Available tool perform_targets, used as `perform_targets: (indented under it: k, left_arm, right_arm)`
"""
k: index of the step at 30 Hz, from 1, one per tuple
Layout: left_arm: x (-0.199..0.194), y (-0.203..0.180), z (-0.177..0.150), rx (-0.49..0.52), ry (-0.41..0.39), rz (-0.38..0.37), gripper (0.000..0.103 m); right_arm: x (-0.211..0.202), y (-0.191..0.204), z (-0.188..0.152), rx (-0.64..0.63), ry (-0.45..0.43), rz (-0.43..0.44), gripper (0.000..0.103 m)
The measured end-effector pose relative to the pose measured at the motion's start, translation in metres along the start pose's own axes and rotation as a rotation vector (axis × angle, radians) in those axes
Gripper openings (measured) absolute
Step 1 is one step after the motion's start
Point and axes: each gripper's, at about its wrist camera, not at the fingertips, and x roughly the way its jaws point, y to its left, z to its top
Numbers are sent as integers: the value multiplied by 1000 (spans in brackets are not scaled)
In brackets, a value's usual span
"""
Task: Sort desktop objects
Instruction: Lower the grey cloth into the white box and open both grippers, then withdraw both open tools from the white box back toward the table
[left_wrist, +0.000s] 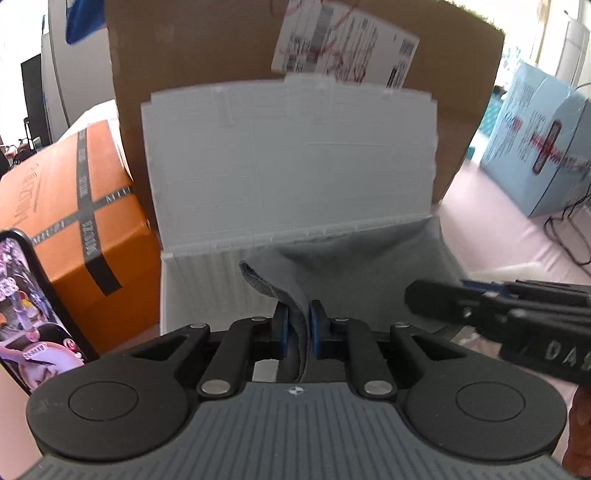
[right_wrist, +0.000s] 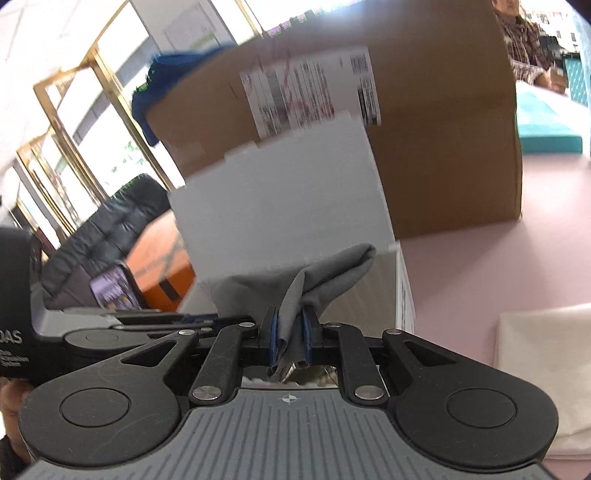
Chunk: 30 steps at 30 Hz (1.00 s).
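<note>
**Grey cloth being held over the white box by both grippers**

The grey cloth (left_wrist: 354, 266) is being gripped at two places. One folded edge is being pinched between the narrow-set jaws of the left gripper (left_wrist: 296, 328), and another bunch of it is being clamped between the blue pads of the right gripper (right_wrist: 289, 334), jaws drawn in tight on the fabric. The cloth is being held spread over the open white box (left_wrist: 207, 288), whose lid (left_wrist: 288, 158) is standing upright against a big cardboard box (left_wrist: 207, 48). An orange box (left_wrist: 74, 206) is being seen just beside the white box, a phone (left_wrist: 26, 306) near it, all resting on a pink table (right_wrist: 480, 266).
</note>
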Motion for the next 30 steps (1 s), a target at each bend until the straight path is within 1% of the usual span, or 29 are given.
perform_targets:
  k: [2,3,4,5,6,7,9,11,12,14,17,26,28,30]
  left_arm:
    - [7,-2,0,11,15,11,11]
    - [9,-2,0,17,20,17,16]
    - [11,-3,0,23,21,25,21]
    - [11,-4,0,29,15,36,32]
    - [9,-4,0,31,-3,56,43]
    - [7,-4,1,32,-21,76,48]
    - [1,0,2,12,-59,74,62]
    - [-5,6,4,-16,-81,51,67]
    - [-7,6,4,-19,-89,45,69]
    - [-10,6,4,-14,-104,53,70]
    - [-12,7,4,-10,-116,68,71]
    - [-12,9,9,-35,-112,57,72]
    - [-13,9,9,-40,-115,59,72]
    - [-14,9,9,-48,-124,66,75]
  right_arm:
    - [7,1,-3,-16,21,-20,13]
    - [10,2,-4,-27,29,-32,14]
    - [12,3,-5,-38,35,-40,17]
    - [13,5,-6,-45,33,-44,23]
    - [11,5,-6,-47,22,-48,25]
    - [9,5,-5,-48,9,-53,27]
    - [4,4,-4,-49,-19,-62,44]
    - [-1,4,-3,-51,-47,-72,53]
    - [-4,4,-2,-52,-61,-77,55]
    - [-7,4,-2,-51,-79,-82,55]
    - [-5,2,-1,-41,-78,-78,56]
    - [-7,1,-1,-27,-87,-85,60]
    - [-7,1,-1,-25,-91,-87,62]
    - [-7,-1,-1,-8,-107,-91,68]
